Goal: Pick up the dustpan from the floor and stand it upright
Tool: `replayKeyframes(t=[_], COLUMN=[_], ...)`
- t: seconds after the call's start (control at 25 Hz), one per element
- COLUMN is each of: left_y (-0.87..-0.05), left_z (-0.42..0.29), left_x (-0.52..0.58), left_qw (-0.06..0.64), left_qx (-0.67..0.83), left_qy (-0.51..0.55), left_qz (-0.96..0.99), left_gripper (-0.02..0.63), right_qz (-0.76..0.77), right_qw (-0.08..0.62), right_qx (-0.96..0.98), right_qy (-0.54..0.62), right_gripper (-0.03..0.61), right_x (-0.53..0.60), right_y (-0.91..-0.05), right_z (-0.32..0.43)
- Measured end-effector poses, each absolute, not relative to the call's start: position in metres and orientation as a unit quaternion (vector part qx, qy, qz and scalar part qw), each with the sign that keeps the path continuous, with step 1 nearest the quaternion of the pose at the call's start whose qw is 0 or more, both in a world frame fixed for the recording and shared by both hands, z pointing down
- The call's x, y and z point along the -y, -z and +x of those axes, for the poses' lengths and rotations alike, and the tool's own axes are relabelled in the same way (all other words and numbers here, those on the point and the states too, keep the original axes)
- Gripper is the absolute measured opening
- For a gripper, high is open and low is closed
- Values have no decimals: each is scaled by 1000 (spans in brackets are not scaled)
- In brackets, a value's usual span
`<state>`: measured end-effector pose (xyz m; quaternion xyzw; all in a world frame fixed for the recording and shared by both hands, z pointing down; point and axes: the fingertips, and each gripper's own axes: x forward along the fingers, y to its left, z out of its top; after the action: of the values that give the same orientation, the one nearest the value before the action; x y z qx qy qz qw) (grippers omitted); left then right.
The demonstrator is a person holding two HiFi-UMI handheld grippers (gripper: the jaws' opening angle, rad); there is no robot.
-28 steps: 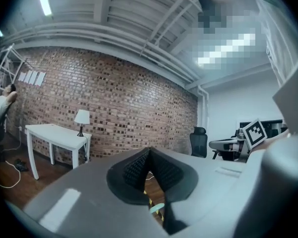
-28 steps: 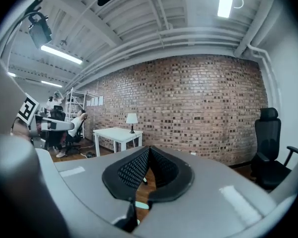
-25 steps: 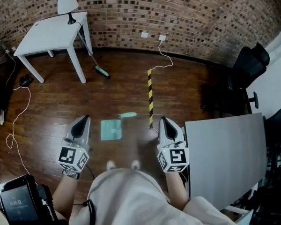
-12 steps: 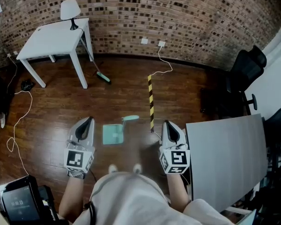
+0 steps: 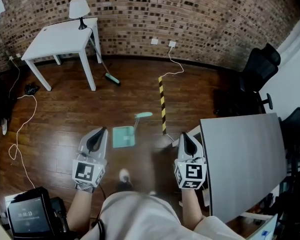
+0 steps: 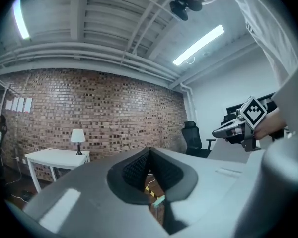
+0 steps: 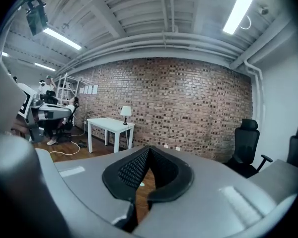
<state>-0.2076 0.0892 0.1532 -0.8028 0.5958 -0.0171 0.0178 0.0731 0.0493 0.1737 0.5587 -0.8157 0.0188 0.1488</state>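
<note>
The teal dustpan lay flat on the wooden floor, its handle pointing up and to the right in the head view toward the foot of a yellow-and-black striped tape. Neither gripper touched it.

Compared with a second earlier, the whole scene had slid down and to the right in the head view. The white desk, its lamp and the broom leaning at its leg all sat lower in the picture. Two shoes had shown side by side before. Now only one shoe was clear, the other a blur behind it.

The left gripper had drawn in toward the dustpan and stood just beside its left edge, where earlier there had been a plain gap of floor between them. The right gripper had shifted right and lower in the picture, and its tip now lay against the near corner of the grey desk, well apart from the dustpan.

In the left gripper view the fingers were clenched, pads meeting at the tip with nothing held. A bit of the teal handle showed on the floor beyond, through the gap beneath them. In the right gripper view the fingers were likewise pressed together and empty. Both grips looked the same as in the earlier pictures.
</note>
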Motion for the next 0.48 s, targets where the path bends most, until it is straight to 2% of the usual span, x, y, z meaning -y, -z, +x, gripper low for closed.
replayKeyframes(t=[0.24, 0.48], left_y=[-155, -171], left_z=[-158, -103], left_x=[-180, -298], left_qw=[-6, -26], left_qx=[-589, -606], left_qy=[-14, -21], left_qz=[-808, -795], left_gripper=[0, 0], right_qz=[530, 500], right_qw=[113, 113], right_qx=[840, 858], right_qy=[-20, -31], right_gripper=[12, 12], right_x=[-130, -240], right_y=[-164, -176], right_z=[108, 157])
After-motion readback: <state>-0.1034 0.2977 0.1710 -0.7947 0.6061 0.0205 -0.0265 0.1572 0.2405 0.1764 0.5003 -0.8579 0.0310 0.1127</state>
